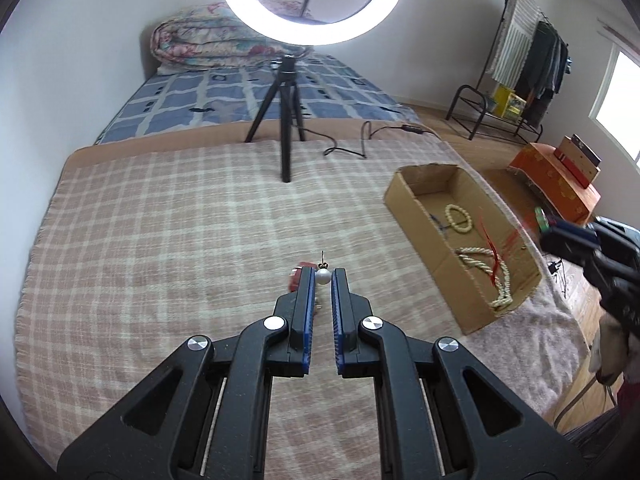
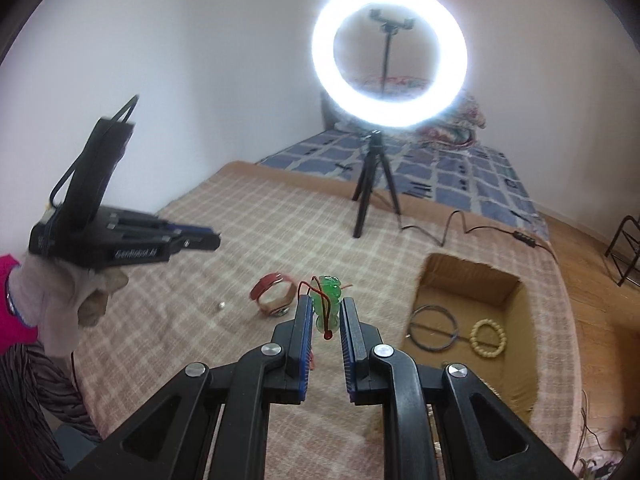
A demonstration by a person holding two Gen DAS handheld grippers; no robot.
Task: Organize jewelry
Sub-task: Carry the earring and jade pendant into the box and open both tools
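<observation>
Right wrist view: right gripper [image 2: 323,313] fingers pinch a small green glassy pendant on red cord [image 2: 328,300]; light, slippery, likely fragile. Left gripper [image 1: 323,276] fingers pinch a white pearl earring [image 1: 322,276] by its bead.

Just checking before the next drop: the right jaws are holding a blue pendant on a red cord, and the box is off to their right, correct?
Not quite: the pendant is green, not blue. The right wrist view shows it pinched between the right gripper jaws, with a red cord looped round it. The rest holds: the box sits to the right of them.
</observation>
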